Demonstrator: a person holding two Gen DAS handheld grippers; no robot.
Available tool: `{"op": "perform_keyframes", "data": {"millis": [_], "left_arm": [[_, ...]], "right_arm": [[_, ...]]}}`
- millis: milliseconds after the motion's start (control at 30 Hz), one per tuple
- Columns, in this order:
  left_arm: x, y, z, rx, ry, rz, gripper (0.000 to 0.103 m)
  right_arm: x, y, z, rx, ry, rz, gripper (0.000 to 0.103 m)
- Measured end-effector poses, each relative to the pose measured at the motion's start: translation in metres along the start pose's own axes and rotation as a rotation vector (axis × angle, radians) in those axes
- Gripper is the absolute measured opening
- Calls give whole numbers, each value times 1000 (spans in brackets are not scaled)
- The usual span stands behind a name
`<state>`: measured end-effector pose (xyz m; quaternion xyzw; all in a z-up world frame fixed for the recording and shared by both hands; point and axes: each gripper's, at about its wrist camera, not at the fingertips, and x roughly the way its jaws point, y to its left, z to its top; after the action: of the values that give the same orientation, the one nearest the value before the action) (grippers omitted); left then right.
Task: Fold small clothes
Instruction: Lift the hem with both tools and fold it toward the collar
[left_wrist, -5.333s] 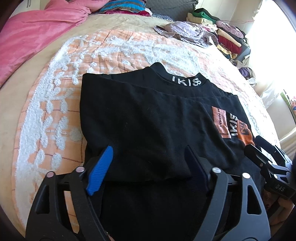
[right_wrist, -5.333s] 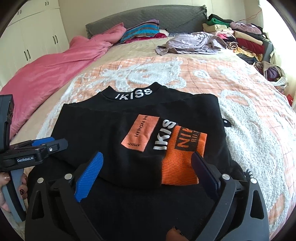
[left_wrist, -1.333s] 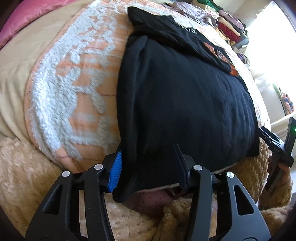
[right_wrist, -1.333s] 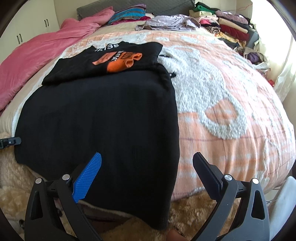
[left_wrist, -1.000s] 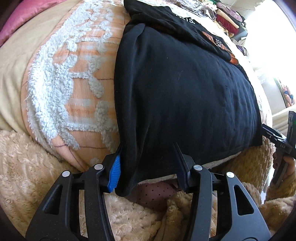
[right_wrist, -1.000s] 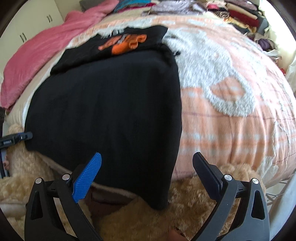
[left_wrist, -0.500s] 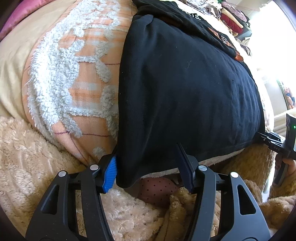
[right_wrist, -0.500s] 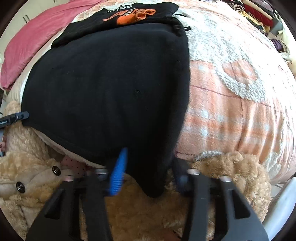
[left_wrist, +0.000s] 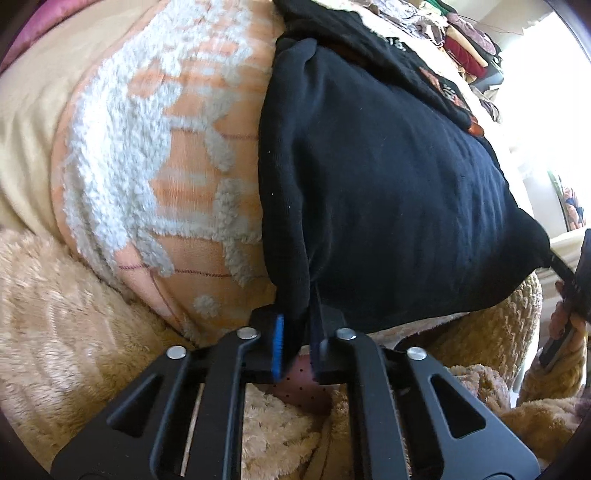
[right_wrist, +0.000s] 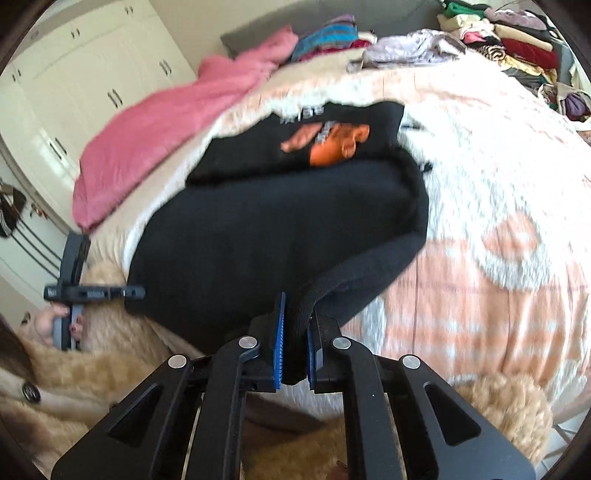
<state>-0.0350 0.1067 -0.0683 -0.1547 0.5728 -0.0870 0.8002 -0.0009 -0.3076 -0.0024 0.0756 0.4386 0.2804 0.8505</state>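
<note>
A black sweater (left_wrist: 388, 177) (right_wrist: 280, 229) lies on the bed, its sleeves folded across the chest and its hem hanging over the near edge. An orange print (right_wrist: 328, 142) shows at the far end. My left gripper (left_wrist: 295, 314) is shut on the hem's left corner. My right gripper (right_wrist: 295, 317) is shut on the hem's right corner and holds it a little above the bed edge. In the right wrist view the left gripper (right_wrist: 127, 293) shows at the hem's other corner, with a hand (right_wrist: 48, 321) on its handle.
The bed carries an orange and white tufted blanket (left_wrist: 162, 158) (right_wrist: 498, 229) and a pink duvet (right_wrist: 177, 118) on its left. A clothes pile (right_wrist: 513, 40) lies at the far right. A white wardrobe (right_wrist: 85, 70) stands to the left. A fuzzy tan coat (left_wrist: 85, 332) fills the foreground.
Both grippers have closed on the sweater's hem corners. The right gripper has risen and tilted up, lifting its corner off the bed edge.
</note>
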Motion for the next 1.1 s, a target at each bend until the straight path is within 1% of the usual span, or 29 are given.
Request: {"op": "perform_keyframes", "data": {"millis": [133, 267, 433, 633, 700, 800, 967, 1100], "left_arm": [[-18, -1, 9, -18, -47, -50, 2], [-41, -6, 23, -18, -121, -92, 2], [-57, -11, 35, -24, -177, -149, 2], [-73, -4, 56, -67, -247, -219, 2], [-78, -4, 65, -81, -274, -255, 2], [-84, -4, 73, -85, -302, -273, 2], [-92, -1, 85, -98, -351, -270, 2], [-97, 0, 92, -98, -373, -276, 2]], "right_arm": [[-2, 0, 16, 18, -61, -7, 8], [-9, -3, 28, 38, -120, -10, 8], [-22, -10, 34, 72, -185, -23, 8], [-37, -22, 43, 124, -257, -33, 8], [-42, -26, 47, 135, -280, -32, 8], [-46, -28, 55, 130, -301, -45, 8], [-53, -30, 67, 129, -342, -48, 8], [-55, -31, 77, 120, -362, -59, 8]]}}
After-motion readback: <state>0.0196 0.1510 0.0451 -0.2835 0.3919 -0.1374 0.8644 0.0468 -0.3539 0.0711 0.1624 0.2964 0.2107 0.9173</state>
